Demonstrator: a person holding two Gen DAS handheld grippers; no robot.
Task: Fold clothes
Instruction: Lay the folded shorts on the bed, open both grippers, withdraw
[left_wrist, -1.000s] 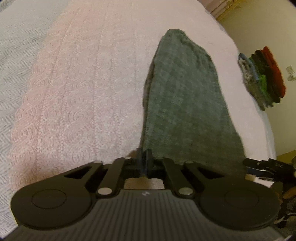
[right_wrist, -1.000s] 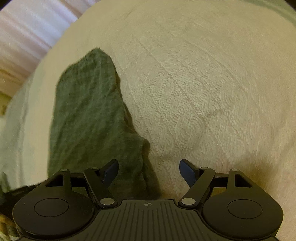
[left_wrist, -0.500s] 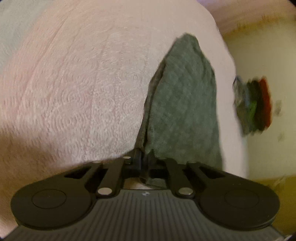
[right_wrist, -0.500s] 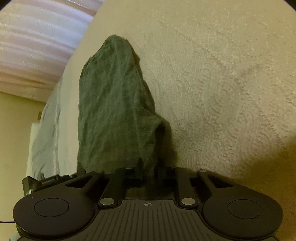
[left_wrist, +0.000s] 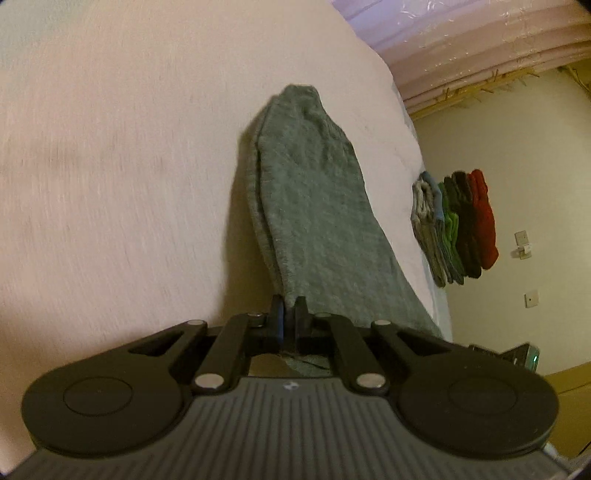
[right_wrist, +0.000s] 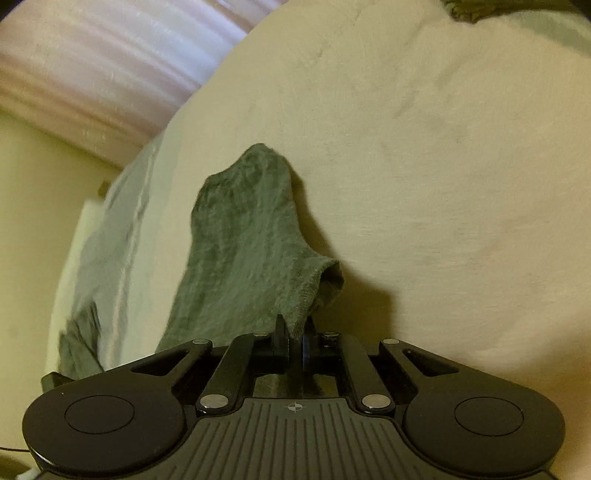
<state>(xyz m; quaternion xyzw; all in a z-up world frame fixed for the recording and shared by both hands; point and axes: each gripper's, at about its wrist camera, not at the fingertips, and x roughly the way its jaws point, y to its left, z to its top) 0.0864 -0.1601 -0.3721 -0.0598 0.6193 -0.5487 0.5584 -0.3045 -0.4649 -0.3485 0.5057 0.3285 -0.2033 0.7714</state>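
Your left gripper (left_wrist: 289, 306) is clamped on the near corner of the grey-green garment (left_wrist: 314, 206), which stretches away over the pale bedspread (left_wrist: 110, 166) near its right edge. Your right gripper (right_wrist: 295, 325) pinches the garment's other near corner, lifted off the bedspread.

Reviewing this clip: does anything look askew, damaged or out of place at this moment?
Nothing stands out. Both the left gripper and right gripper are shut on the near edge of the green garment, lifted over the bedspread. A folded stack sits tidily at the bed's edge.
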